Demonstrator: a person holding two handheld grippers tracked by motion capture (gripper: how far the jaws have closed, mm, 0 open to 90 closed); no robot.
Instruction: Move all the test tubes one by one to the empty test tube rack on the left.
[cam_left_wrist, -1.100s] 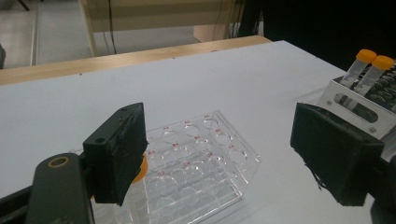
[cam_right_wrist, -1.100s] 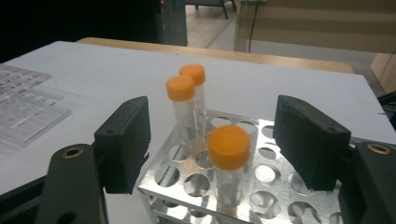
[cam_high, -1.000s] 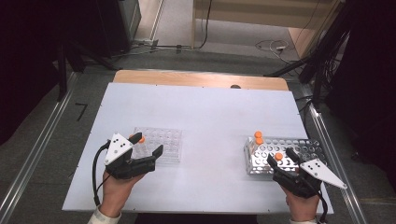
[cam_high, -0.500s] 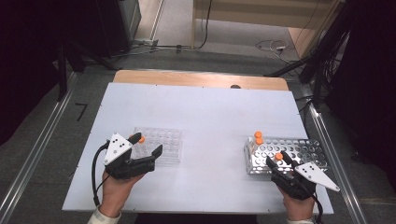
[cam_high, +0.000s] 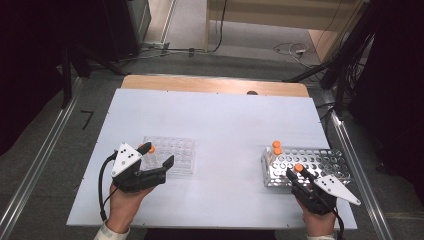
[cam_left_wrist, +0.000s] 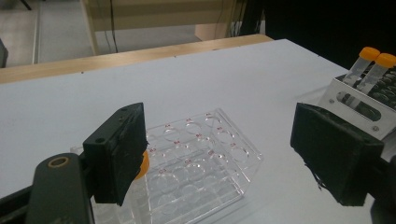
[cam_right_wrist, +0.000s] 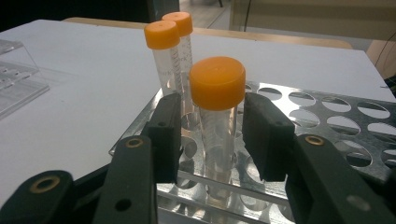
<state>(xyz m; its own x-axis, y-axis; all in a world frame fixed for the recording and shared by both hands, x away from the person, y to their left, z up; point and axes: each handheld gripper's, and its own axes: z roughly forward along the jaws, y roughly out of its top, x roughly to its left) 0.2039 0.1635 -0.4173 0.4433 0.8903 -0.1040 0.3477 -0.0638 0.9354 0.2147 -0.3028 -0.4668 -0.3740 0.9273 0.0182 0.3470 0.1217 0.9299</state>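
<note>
A metal rack (cam_high: 320, 161) at the right holds three orange-capped tubes. Two tubes (cam_high: 276, 147) stand at its far-left corner. My right gripper (cam_high: 298, 173) straddles the third tube (cam_right_wrist: 218, 116), which stands upright in a near hole. Its jaws have just been closing, and a thin gap still shows between each pad and the tube. At the left, my left gripper (cam_high: 156, 156) hangs wide open over the near end of a clear plastic rack (cam_left_wrist: 205, 158). An orange cap (cam_left_wrist: 145, 164) peeks from behind its left pad (cam_left_wrist: 119, 154).
The white table top (cam_high: 225, 125) lies bare between the two racks, with a wooden strip (cam_high: 210, 85) along its far edge. Metal rails run down both sides of the table. Cables lie on the floor beyond it.
My right gripper's jaws have narrowed around the near tube in the metal rack. The left gripper has stayed where it was, still wide open.
</note>
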